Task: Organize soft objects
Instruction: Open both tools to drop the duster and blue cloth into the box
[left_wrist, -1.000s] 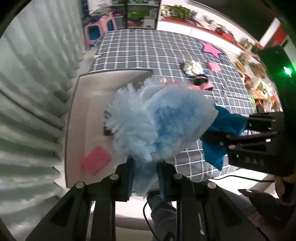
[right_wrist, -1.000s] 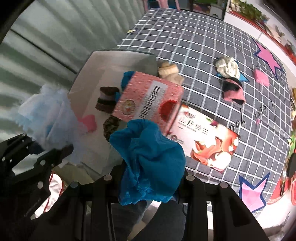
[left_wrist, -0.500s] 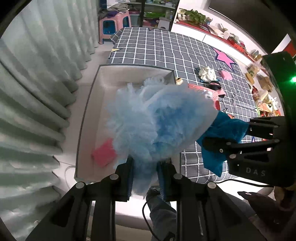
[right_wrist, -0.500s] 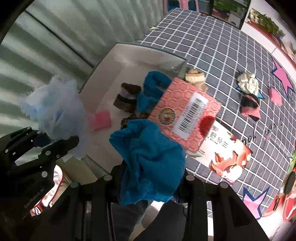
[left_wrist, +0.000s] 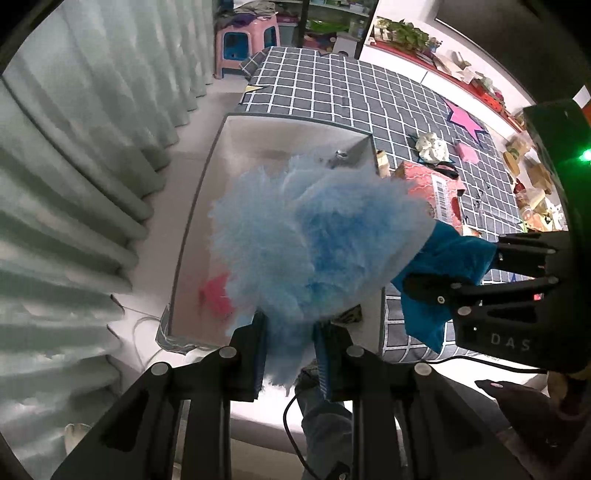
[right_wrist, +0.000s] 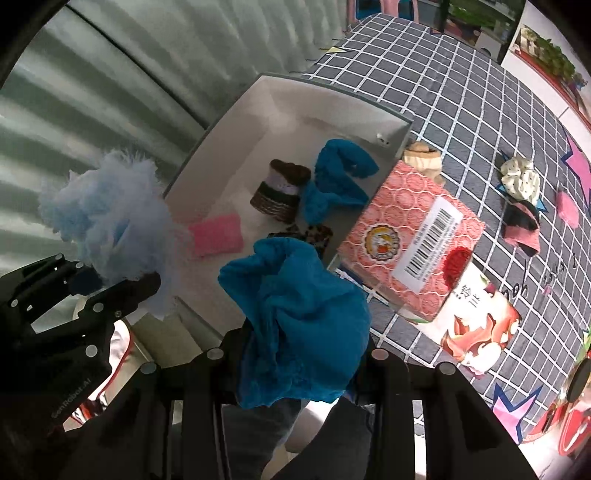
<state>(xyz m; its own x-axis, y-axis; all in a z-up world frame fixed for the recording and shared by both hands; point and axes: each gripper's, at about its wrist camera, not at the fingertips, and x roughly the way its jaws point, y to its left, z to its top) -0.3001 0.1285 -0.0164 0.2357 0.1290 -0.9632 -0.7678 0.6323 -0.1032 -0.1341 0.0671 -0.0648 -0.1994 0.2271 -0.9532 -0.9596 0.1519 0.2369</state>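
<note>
Both loads drifted further over the tray since the earlier frame. From the left wrist, your left gripper pinched the fluffy duster by its base, its plume hanging above the tray. From the right wrist, your right gripper clamped the teal cloth near the tray's edge, likely ready to drop beside the sponge.

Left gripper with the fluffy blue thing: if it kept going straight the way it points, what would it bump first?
Probably the inside of the white box. The left gripper, shut on the fluffy blue puff, points down over it, though the puff hides the exact spot.
</note>
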